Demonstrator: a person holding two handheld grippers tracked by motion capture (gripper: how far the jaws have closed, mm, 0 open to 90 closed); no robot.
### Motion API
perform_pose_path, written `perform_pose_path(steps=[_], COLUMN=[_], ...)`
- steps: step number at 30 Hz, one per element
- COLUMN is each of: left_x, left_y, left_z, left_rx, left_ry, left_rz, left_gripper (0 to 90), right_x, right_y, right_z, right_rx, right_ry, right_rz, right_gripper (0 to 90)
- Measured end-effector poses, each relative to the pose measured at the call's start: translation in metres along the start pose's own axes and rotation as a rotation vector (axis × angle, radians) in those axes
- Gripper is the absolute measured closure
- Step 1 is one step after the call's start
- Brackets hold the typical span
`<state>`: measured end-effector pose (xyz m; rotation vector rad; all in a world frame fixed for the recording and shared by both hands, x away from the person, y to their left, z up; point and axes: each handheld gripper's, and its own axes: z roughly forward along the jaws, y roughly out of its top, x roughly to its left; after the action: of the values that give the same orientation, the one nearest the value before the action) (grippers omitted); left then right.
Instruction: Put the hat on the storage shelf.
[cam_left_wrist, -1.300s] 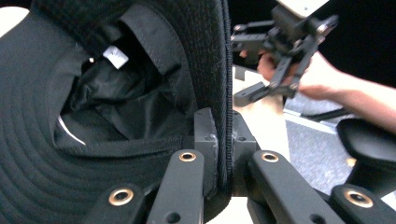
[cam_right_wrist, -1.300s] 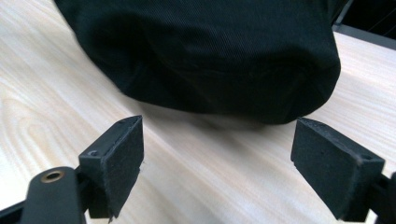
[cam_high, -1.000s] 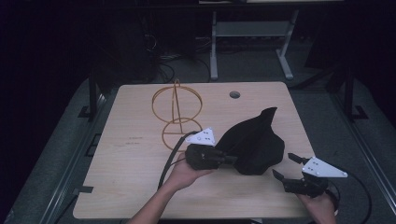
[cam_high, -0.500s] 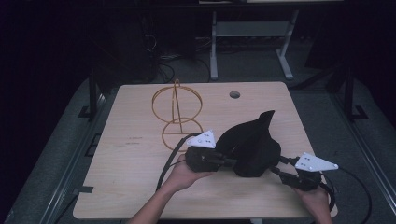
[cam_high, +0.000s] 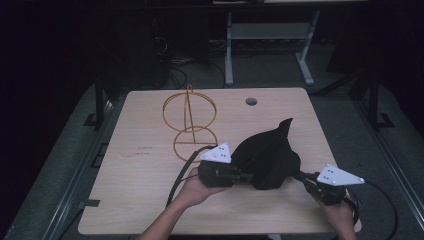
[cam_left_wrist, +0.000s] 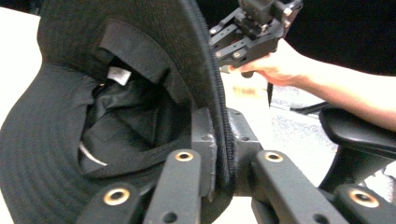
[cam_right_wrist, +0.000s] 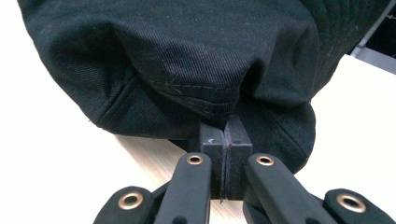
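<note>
Hat: a black cotton bucket hat with a stitched brim sits on the near right part of the light wooden table top, held between my 2 tools; one part of its brim stands up in a point toward the far side.
Left tool: my left gripper comes at the hat from its left side. In the left gripper view its 2 black jaws are pressed together on the hat's brim edge, the stitched rim pinched between the pads; the hat's inside, with a white label, opens to the left of the jaws.
Right tool: my right gripper meets the hat at its near right edge. In the right gripper view the jaws are clamped on a thin fold of the hat's black cloth, which bunches up just above the pads.
My hands: my left hand and my right hand come in from the near edge.
Wire stand: a gold wire frame of 2 rings on a thin upright rod stands on the table, left of and behind the hat, apart from it.
Table hole: a round grey cable hole lies near the far edge.
</note>
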<state>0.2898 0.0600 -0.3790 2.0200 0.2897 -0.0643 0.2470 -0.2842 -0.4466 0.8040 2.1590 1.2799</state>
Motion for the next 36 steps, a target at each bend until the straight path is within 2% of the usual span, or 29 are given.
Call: perform_pose_path(steps=[4, 7, 12, 21, 29, 32, 36], left_x=[-0.002, -0.004, -0.004, -0.01, -0.02, -0.023, -0.024], left_y=[0.0, 0.0, -0.001, -0.006, -0.016, -0.021, -0.03], left_z=[-0.003, -0.006, -0.015, -0.028, -0.033, -0.036, -0.04], left_rx=[0.013, 0.016, 0.003, 0.052, 0.099, 0.109, 0.127], left_ry=[0.028, 0.052, 0.081, 0.14, 0.189, 0.195, 0.219], left_rz=[0.024, 0.036, 0.045, 0.063, 0.114, 0.123, 0.121], left_gripper=[71.9, 70.7, 61.1, 47.1, 44.4, 44.3, 43.0], right_x=[0.003, 0.005, 0.007, 0.006, 0.001, -0.002, -0.004], right_y=[0.004, 0.008, 0.013, 0.019, 0.026, 0.03, 0.035], right_z=[-0.004, -0.007, -0.01, -0.012, -0.019, -0.023, -0.024], right_rx=[-0.001, 0.002, -0.005, -0.011, -0.004, -0.02, -0.015], right_ry=[-0.002, 0.001, -0.004, 0.014, 0.005, 0.009, 0.009], right_rz=[-0.017, -0.036, -0.051, -0.055, -0.036, -0.023, -0.026], right_gripper=[89.6, 89.6, 89.6, 89.6, 89.7, 89.7, 89.7])
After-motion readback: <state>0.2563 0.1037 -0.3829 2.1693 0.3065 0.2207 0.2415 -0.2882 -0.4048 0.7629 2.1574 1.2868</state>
